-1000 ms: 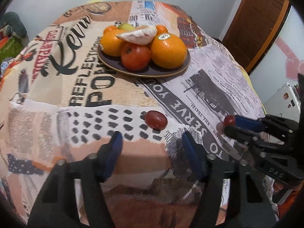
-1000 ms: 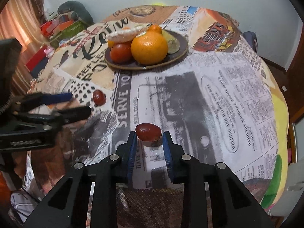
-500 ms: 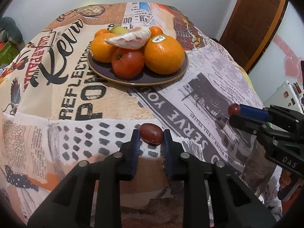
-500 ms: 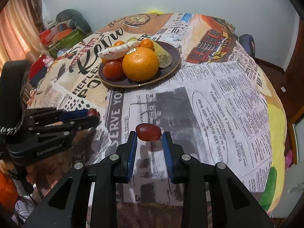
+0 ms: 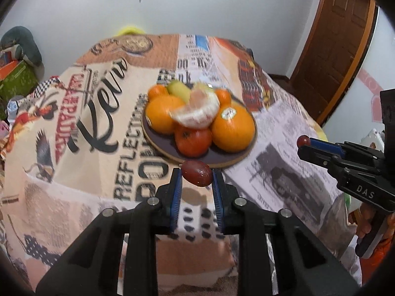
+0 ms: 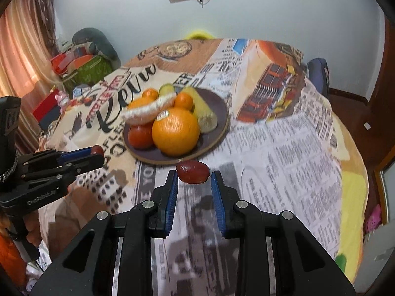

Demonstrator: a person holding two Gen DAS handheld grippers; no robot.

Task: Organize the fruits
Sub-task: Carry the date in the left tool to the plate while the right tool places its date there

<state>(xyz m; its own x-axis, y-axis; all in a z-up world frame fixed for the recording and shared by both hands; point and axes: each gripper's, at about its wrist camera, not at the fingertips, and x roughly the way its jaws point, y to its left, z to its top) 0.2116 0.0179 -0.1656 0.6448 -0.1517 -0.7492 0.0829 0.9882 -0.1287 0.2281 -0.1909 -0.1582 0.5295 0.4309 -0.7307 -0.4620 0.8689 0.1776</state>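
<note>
My left gripper (image 5: 197,176) is shut on a small dark red fruit (image 5: 197,172) and holds it above the table, just short of the dark plate (image 5: 222,159). The plate carries oranges (image 5: 233,129), a tomato (image 5: 193,140), a peeled citrus wedge (image 5: 197,113) and a green fruit. My right gripper (image 6: 193,176) is shut on a second small dark red fruit (image 6: 192,171), lifted near the front rim of the plate (image 6: 218,133). Each gripper shows in the other's view, the right (image 5: 304,145) and the left (image 6: 96,153).
The round table (image 6: 284,160) is covered with a newspaper-print cloth. Boxes and bags (image 6: 81,66) stand on the floor at the left. A brown door (image 5: 338,39) is at the right. A blue chair back (image 6: 319,76) shows behind the table.
My left gripper closed on the small red fruit on the cloth and lifted it toward the plate. My right gripper also rose and moved toward the plate with its fruit.
</note>
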